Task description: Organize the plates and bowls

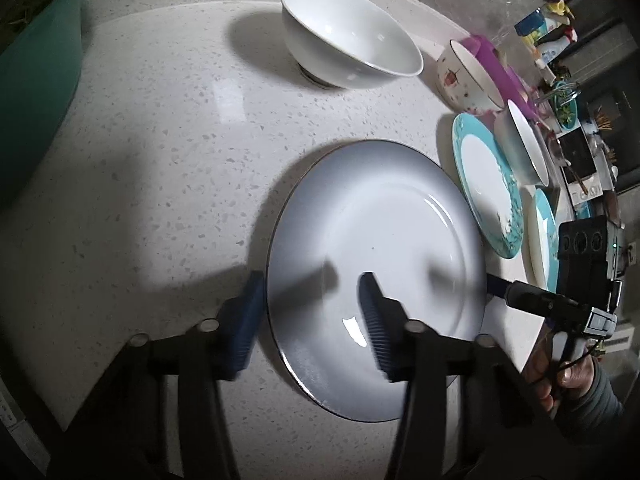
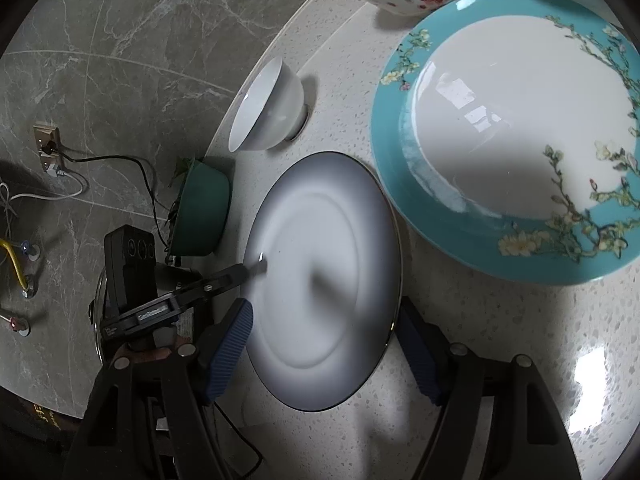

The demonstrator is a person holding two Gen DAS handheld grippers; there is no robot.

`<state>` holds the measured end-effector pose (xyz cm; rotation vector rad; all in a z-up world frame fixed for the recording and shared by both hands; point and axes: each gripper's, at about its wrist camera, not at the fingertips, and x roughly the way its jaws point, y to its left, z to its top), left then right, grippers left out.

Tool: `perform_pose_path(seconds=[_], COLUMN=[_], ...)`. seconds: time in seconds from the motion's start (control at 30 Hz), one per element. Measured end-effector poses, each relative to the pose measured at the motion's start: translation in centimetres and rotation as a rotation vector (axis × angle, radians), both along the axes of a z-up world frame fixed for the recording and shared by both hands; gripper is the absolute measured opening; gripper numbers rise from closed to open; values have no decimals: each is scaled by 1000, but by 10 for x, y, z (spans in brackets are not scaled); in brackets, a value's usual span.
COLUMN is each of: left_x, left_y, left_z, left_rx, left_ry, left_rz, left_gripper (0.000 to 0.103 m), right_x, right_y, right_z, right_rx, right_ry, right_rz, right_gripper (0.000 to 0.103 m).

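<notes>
On table [image 1: 160,160], grey plate [image 1: 380,240] lies flat beside teal plate [image 1: 486,184]. Your left gripper [image 1: 312,316] straddles near rim, your right gripper [image 2: 324,344] far rim; both sets of jaws apart, pads not pressing. Judged: two-sided hold planned, plate too wide for one gripper.

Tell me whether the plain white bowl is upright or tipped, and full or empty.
Upright and empty. The white bowl stands on its foot ring on the speckled countertop, mouth up, and its inside shows only bare white glaze.
</notes>
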<state>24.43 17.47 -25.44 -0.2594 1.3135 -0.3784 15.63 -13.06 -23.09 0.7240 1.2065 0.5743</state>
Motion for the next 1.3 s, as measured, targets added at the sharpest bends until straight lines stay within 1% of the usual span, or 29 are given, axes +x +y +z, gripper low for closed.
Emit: perform_pose_path(seconds=[0.1,0.2,0.23,0.27,0.37,0.4,0.43,0.47,0.5,0.57,0.63,0.77,0.97,1.0,1.03,1.2,1.3], left_x=[2,1,1,1,2,3,3,4,3,3,3,1,-16,-20,-24,-51,-74], left_y=[-1,3,5,7,10,8,9,11,12,11,10,10,9,9,9,5,-2], left_z=[0,1,1,1,1,2,3,3,3,4,4,4,7,10,12,34,47], left_rx=[-10,-7,-6,-4,22,45,66,72,71,86,95,89,88,87,104,108,112], left_ry=[8,14,15,16,15,9,5,4,6,0,-5,-3,10,9,48,33,32], left_rz=[-4,-4,0,5,16,12,10,11,14,9,11,18,6,9,30,36,36], left_gripper=[42,40,37,36,29,27,23,23,23,24,24,23,22,22,22,22,22], right_x=[2,1,1,1,6,8,9,9,10,11,12,11,7,6,5,-11,-23], right_y=[3,0,0,1,3,3,2,1,0,-2,1,2,2,2,2,1,-1], right_z=[2,0,0,1,3,3,2,1,-1,-2,0,2,5,7,9,25,33], right_rx=[-17,0,-8,-35,-104,-116,-135,-156,-184,-177,-204,-219,-235,-235,-235,-230,-226], right_ry=[-18,-24,-27,-29,-3,6,15,23,34,40,35,34,50,52,50,40,37], right_rz=[1,-21,-23,-23,5,7,2,-3,-6,-10,-7,-14,-27,-27,-25,-2,12], right_gripper=[74,73,70,63,51,48,39,25,17,17,17,18,18,18,18,18,18])
